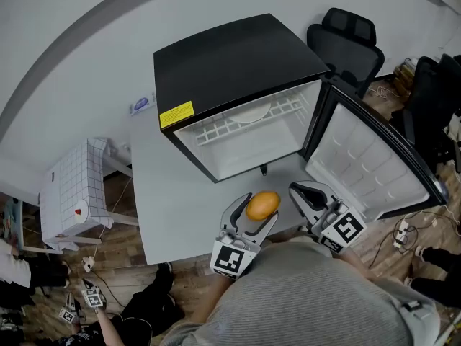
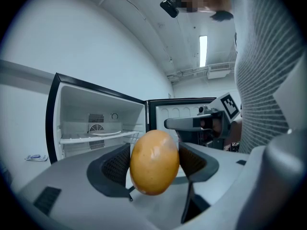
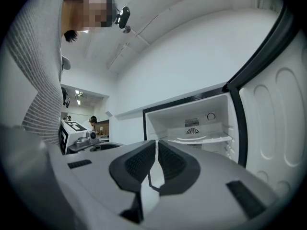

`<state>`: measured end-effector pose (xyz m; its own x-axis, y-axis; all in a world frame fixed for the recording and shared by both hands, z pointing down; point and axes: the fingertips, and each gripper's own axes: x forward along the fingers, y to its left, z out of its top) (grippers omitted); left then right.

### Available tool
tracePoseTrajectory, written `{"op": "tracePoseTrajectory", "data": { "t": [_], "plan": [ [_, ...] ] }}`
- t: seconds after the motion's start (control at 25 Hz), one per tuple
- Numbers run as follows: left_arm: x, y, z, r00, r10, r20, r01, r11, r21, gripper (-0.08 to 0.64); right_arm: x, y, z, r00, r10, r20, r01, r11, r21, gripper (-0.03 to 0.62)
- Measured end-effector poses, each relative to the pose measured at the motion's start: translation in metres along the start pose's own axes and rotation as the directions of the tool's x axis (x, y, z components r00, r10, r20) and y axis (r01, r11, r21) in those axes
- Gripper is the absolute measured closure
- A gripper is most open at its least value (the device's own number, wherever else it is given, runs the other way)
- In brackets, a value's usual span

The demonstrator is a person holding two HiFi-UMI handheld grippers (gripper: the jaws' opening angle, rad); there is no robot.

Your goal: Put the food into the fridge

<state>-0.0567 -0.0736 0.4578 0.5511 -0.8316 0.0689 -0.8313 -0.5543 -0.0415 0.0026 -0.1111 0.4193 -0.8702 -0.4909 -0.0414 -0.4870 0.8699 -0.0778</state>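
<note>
**A:** What is the left claw [image 1: 259, 210] doing?

**B:** It is clamped on an orange-yellow mango [image 2: 154, 162]. One dark ribbed pad presses each flank, and the jaws stand only as far apart as the fruit is wide. The mango sits upright between them, its top rising above the pads.

**A:** And where is that against the fridge?

**B:** The small black fridge [image 1: 238, 62] stands straight ahead of that claw on the pale surface [image 1: 169, 200]. The mango is outside it, in front of the open cavity and over the near part of the surface.

**A:** The right claw?

**B:** The right claw [image 3: 157, 163] has its pads drawn almost together, with a thin slit between them and nothing in it. It is just to the right of the left claw, with a gap between the two.

**A:** Is the fridge open?

**B:** Yes. The door [image 1: 374, 166] is swung wide, ahead and to the right of the right claw. Inside, ahead of both claws, a white wire shelf [image 1: 216, 130] carries a white plate [image 1: 252, 112]. The floor of the cavity under the shelf is bare.
</note>
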Motion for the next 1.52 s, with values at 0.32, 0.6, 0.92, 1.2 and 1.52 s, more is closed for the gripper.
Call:
{"op": "tracePoseTrajectory", "data": {
  "t": [0.32, 0.6, 0.92, 1.2, 1.52],
  "plan": [
    [0.009, 0.010, 0.001, 1.000, 0.016, -0.009, -0.015, 0.999, 0.037, 0.235, 0.001, -0.003, -0.001, 1.000, -0.009, 0.004, 0.009, 1.000, 0.000, 0.580],
    [0.024, 0.036, 0.018, 0.999, 0.043, 0.025, -0.045, 0.996, 0.083, 0.236, 0.001, -0.008, 0.002, 1.000, -0.022, 0.012, 0.022, 1.000, -0.004, 0.580],
    [0.052, 0.064, 0.035, 0.998, 0.062, 0.031, -0.067, 0.984, 0.162, 0.235, -0.002, -0.010, 0.001, 0.999, -0.034, 0.009, 0.034, 0.999, -0.005, 0.580],
    [0.074, 0.087, 0.041, 0.995, 0.096, 0.018, -0.097, 0.973, 0.209, 0.235, -0.003, -0.011, 0.000, 0.999, -0.040, -0.004, 0.040, 0.999, -0.009, 0.580],
    [0.102, 0.125, 0.054, 0.986, 0.166, 0.017, -0.164, 0.948, 0.274, 0.235, -0.003, -0.012, -0.003, 0.999, -0.042, -0.009, 0.042, 0.999, -0.003, 0.580]
  ]
}}
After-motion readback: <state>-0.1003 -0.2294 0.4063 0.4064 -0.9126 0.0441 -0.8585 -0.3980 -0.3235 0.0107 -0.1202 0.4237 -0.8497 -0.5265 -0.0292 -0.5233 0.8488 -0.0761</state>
